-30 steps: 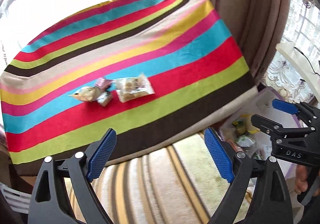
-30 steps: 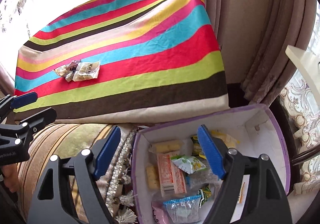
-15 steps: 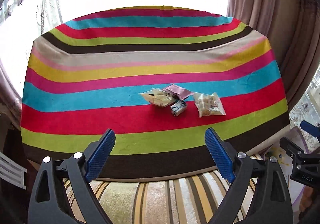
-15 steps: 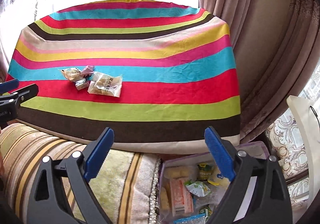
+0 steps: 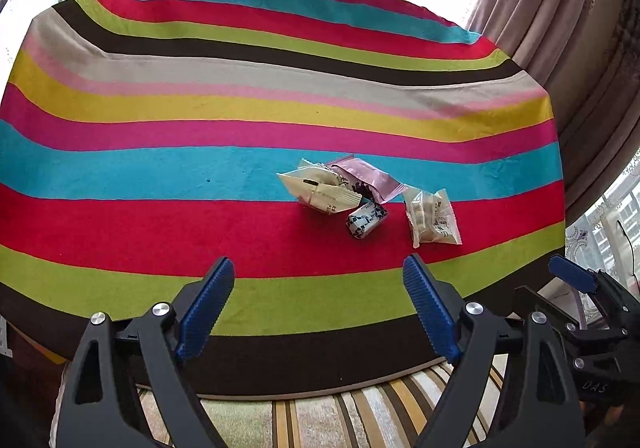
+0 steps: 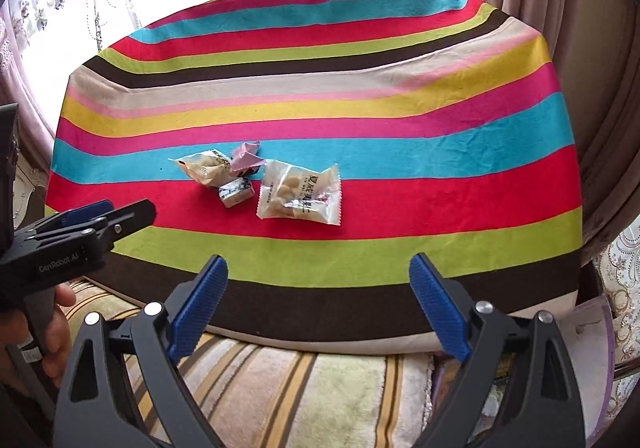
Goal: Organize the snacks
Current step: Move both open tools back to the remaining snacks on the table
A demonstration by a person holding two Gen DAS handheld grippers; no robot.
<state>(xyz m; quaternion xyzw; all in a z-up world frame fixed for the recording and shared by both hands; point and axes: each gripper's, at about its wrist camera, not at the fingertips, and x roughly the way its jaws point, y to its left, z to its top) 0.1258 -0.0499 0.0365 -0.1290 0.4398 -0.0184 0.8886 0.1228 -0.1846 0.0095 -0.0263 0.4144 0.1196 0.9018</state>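
Several wrapped snacks lie together on the striped tablecloth (image 5: 160, 232): a cream packet (image 5: 320, 191), a pink packet (image 5: 366, 177), a small blue-and-white candy (image 5: 366, 221) and a clear bag of pale nuts (image 5: 432, 217). My left gripper (image 5: 318, 264) hovers over the table's near edge, short of the pile; its jaws are closing with nothing between them. In the right wrist view the clear bag (image 6: 300, 193) lies nearest, with the cream packet (image 6: 206, 167) to its left. My right gripper (image 6: 318, 262) stands open and empty, also short of the snacks.
A striped cushion (image 6: 320, 388) lies below the table's front edge. A corner of the purple box (image 6: 600, 328) shows at the lower right. Brown curtains (image 5: 580, 47) hang to the right of the table, with a bright window behind it. A hand (image 6: 52, 332) holds the left gripper.
Both grippers have swung left from the purple snack box to face the table. The box has slid almost out of the right wrist view. The snacks have stayed put.
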